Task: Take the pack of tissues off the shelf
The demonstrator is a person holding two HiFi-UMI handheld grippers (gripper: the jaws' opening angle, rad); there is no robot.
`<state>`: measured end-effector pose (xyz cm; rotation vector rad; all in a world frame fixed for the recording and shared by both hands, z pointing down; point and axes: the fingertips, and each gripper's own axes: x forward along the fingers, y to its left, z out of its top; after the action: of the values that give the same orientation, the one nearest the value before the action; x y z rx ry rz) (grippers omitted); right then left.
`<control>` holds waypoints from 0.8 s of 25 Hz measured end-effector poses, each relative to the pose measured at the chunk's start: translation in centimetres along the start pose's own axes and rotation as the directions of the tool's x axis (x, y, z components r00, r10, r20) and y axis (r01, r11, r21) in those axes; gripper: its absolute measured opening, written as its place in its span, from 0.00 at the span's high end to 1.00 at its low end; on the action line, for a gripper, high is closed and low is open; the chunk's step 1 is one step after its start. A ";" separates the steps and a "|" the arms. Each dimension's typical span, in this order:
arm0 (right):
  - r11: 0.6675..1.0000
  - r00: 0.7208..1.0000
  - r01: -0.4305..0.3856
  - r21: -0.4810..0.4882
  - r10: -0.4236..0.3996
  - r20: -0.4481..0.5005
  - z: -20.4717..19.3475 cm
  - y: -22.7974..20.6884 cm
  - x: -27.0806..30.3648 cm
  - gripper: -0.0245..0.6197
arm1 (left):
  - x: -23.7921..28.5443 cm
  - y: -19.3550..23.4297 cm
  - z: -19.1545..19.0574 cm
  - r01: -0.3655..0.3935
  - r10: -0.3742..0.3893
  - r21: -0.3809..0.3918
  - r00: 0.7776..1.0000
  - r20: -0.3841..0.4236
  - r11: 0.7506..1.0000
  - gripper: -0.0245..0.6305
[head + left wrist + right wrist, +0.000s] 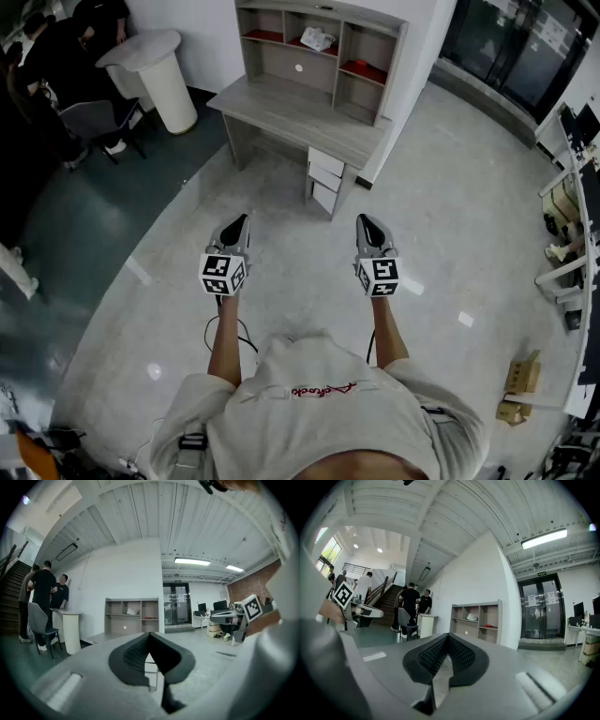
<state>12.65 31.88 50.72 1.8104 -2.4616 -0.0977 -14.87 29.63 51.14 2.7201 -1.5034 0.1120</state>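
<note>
White shirt, glossy floor, shelf beyond.

A pale, glossy speckled floor meets a darker teal strip at the left. A grey wooden desk stands against the white wall, with an open shelf unit along its back edge and drawers under its right end. A white pedestal table and a grey chair stand left of the desk. Dark glass doors lie to the right. Strip lights glow under a white ribbed ceiling.
</note>
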 end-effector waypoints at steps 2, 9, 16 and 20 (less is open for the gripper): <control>1.000 1.000 -0.003 -0.001 0.003 0.001 0.0 -0.1 0.1 0.95 | 0.1 -0.1 0.0 0.001 -0.001 0.005 1.000 -0.002 1.000 0.96; 1.000 1.000 -0.002 0.004 0.002 -0.002 -0.4 -1.2 0.4 0.95 | 1.3 -1.2 -0.2 0.009 -0.009 0.011 1.000 -0.009 1.000 0.96; 0.999 0.999 -0.024 0.031 0.023 0.026 -0.2 -3.1 0.6 0.95 | 3.4 -2.5 0.5 0.011 -0.011 0.014 1.000 -0.003 1.000 0.96; 0.999 0.999 -0.030 0.026 0.029 0.030 -0.4 -4.3 1.3 0.95 | 5.0 -3.3 0.5 0.006 -0.006 0.018 1.000 -0.004 1.000 0.96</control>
<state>16.42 29.35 50.68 1.7953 -2.5208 -0.0911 -9.44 27.13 51.04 2.7366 -1.4998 0.1307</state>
